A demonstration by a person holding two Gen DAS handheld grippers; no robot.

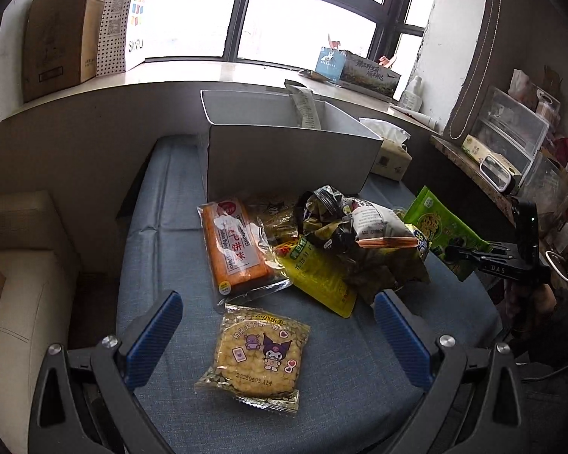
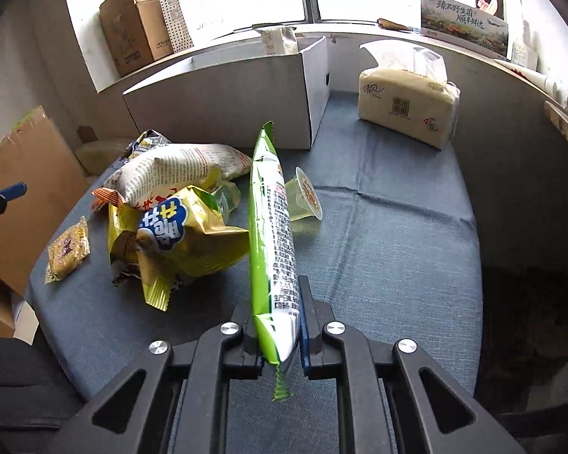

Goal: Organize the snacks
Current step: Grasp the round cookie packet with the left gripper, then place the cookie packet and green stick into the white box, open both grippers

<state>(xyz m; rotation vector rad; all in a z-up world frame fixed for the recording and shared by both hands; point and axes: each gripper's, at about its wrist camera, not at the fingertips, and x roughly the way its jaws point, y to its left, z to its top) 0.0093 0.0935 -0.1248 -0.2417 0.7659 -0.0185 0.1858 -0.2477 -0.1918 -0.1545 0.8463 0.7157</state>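
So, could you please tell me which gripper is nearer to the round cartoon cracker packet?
Left. The left gripper hangs open right over the round cartoon cracker packet, fingers either side. The right gripper is beyond the snack pile, shut on a green packet.

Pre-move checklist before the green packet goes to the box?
1. Right hand-held gripper clamped on the tall green and white snack packet: ok.
2. Packet clear of the snack pile: ok.
3. Open white cardboard box has room: cannot tell, interior hidden.
4. Path to box free: ok.
5. Left hand-held gripper open, empty, above the round cartoon-printed biscuit packet: ok.
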